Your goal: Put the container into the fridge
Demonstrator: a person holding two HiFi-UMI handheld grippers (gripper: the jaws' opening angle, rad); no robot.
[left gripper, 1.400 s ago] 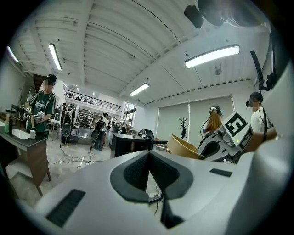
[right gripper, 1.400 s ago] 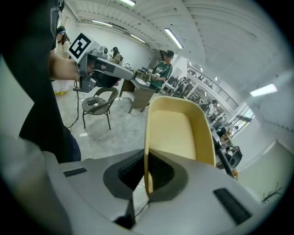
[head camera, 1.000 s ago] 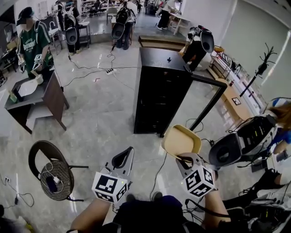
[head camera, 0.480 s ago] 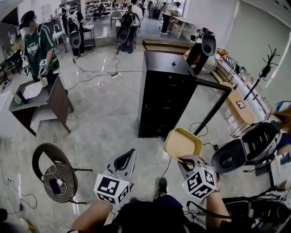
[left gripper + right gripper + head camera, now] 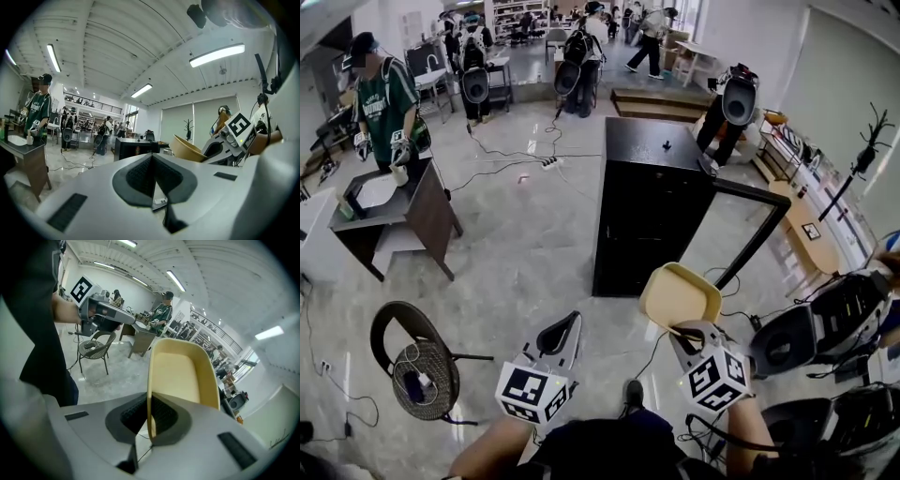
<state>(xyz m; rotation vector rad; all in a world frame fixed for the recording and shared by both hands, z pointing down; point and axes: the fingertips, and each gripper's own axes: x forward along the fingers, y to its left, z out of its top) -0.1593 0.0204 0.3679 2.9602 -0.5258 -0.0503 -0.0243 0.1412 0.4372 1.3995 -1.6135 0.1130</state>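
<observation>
The container [image 5: 680, 295] is a shallow beige tub, held tilted in the air, and my right gripper [image 5: 686, 331] is shut on its near rim. In the right gripper view the rim of the container [image 5: 180, 376] sits pinched between the pads [image 5: 161, 416]. The black fridge [image 5: 647, 202] stands ahead on the floor, its door [image 5: 752, 230] swung open to the right. My left gripper [image 5: 560, 334] hangs shut and empty to the left of the container. From the left gripper view the container [image 5: 187, 149] shows at the right and the fridge [image 5: 136, 147] far ahead.
A round wicker chair [image 5: 411, 361] stands on the floor at my left. A dark desk [image 5: 403, 211] with a person [image 5: 382, 98] beside it is further left. Cables [image 5: 525, 155] cross the floor. Black gear [image 5: 811, 328] and other people fill the right and back.
The fridge has come nearer and lower in the head view as I walk toward it. Both grippers keep their hold and spacing, the container still up in front.
</observation>
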